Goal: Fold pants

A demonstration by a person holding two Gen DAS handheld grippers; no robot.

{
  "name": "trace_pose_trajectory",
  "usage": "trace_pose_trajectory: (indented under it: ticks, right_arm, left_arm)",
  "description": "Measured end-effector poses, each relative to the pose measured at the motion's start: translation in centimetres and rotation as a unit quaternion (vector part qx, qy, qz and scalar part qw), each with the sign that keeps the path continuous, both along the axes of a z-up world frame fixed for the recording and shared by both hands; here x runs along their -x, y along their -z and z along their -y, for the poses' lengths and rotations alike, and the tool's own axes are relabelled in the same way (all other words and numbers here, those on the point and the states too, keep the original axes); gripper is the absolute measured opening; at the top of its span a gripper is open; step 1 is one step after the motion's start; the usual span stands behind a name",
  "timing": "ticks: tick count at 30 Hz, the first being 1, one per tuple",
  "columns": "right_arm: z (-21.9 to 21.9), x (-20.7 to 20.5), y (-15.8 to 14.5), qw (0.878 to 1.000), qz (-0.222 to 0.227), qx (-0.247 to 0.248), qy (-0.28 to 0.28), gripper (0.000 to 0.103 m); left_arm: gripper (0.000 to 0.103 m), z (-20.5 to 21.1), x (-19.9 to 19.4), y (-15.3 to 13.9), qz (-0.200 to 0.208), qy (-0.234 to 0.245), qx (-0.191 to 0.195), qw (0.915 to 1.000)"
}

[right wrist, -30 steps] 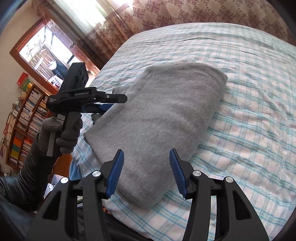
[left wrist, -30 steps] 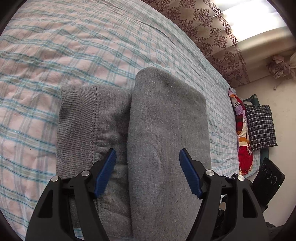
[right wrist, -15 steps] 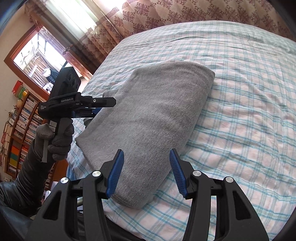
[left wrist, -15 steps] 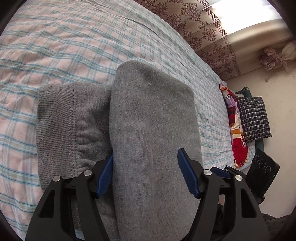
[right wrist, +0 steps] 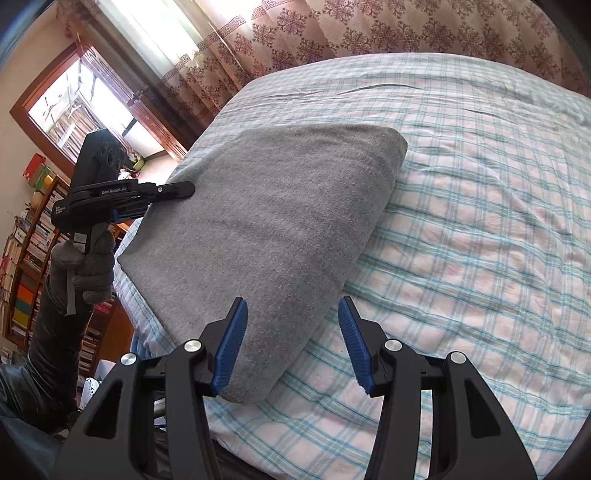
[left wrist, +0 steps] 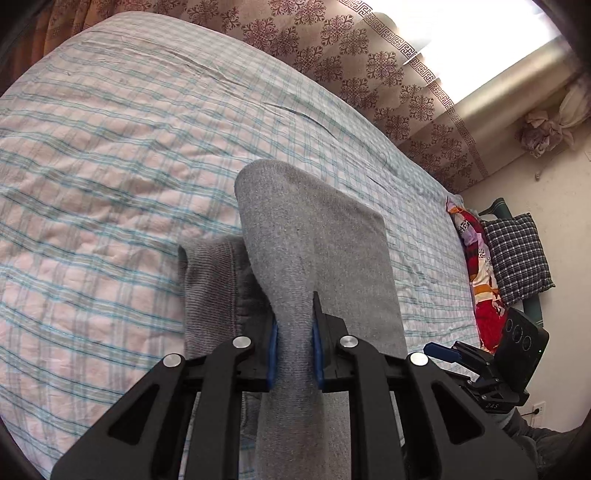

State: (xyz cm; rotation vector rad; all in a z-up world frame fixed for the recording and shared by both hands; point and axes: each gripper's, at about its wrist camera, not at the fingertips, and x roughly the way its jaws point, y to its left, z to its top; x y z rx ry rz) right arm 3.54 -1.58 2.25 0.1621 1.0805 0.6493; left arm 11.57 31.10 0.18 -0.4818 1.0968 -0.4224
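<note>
Grey folded pants [left wrist: 314, 240] lie on the plaid bed sheet [left wrist: 110, 177], their ribbed waistband [left wrist: 210, 280] showing at the left. My left gripper [left wrist: 294, 350] is closing tight on a ridge of the top layer. Both blue pads press the cloth, and the fold is pulled up off the layer below. In the right wrist view the pants [right wrist: 266, 221] look like a slanted grey slab, and the left gripper [right wrist: 186, 189] meets their far-left edge, held by a gloved hand [right wrist: 88, 266]. My right gripper [right wrist: 291, 347] hovers open over the near corner, its pads clear of the cloth.
The bed is edged by patterned curtains [right wrist: 369, 33]. Off its far right side are a checked pillow [left wrist: 517, 254] and a red patterned blanket [left wrist: 480, 288]. A window [right wrist: 74, 107] and a bookshelf [right wrist: 22, 258] stand to the left. The right-hand tool [left wrist: 517, 347] sits low at the bed's edge.
The left jaws went from wide apart around the top fold to pinched on it, and the gripper rose, lifting the fabric into a ridge. The right gripper kept still.
</note>
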Motion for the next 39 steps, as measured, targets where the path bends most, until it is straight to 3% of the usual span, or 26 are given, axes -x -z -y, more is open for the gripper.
trace_pose_trajectory:
  ticks: [6,10,12,14,16,20,24,26,30,34,39]
  right_arm:
    - [-3.5,-0.2,-0.3,0.999,0.02,0.017,-0.045,0.052]
    - [-6.1,0.4,1.1,0.995,0.011,0.04,-0.094,0.052]
    - [-6.8,0.4,2.7,0.993,-0.019,0.051,-0.104,0.053]
    - [-6.7,0.5,3.7,0.993,-0.049,0.042,-0.103,0.054]
    - [-6.3,0.5,3.9,0.992,-0.064,0.028,-0.101,0.054]
    - [-5.7,0.7,3.7,0.99,-0.067,0.024,-0.118,0.054]
    - [-3.9,-1.0,2.5,0.995,-0.045,0.018,-0.089,0.054]
    - [-2.6,-2.8,1.9,0.998,-0.036,0.014,-0.054,0.054]
    - [-0.4,-7.4,1.1,0.999,-0.028,0.002,0.02,0.054]
    - [0.2,-11.5,0.8,0.998,-0.019,-0.001,0.06,0.054]
    - [-1.3,-15.1,1.8,0.998,-0.013,0.008,0.064,0.054]
  left_arm:
    - [0.015,-2.2,-0.2,3.8,-0.035,-0.026,-0.031,0.9986]
    - [0.023,-1.6,0.3,4.4,-0.018,-0.028,-0.066,0.9973]
    - [0.03,-1.3,0.4,4.4,-0.014,-0.029,-0.092,0.9953]
    - [0.057,-1.2,0.4,4.3,-0.014,-0.039,-0.125,0.9913]
    - [0.065,-1.4,0.6,4.0,-0.013,-0.049,-0.147,0.9879]
    - [0.066,-0.6,1.5,2.0,0.006,-0.063,-0.204,0.9769]
    - [0.068,2.5,3.4,-1.8,0.06,-0.048,-0.256,0.9636]
    - [0.071,4.5,4.4,-3.5,0.086,-0.03,-0.255,0.9625]
    - [0.071,9.3,6.0,-4.5,0.104,0.023,-0.224,0.9687]
    - [0.071,14.1,7.3,-2.7,0.083,0.08,-0.196,0.9737]
    - [0.071,16.9,8.1,0.0,0.054,0.11,-0.208,0.9704]
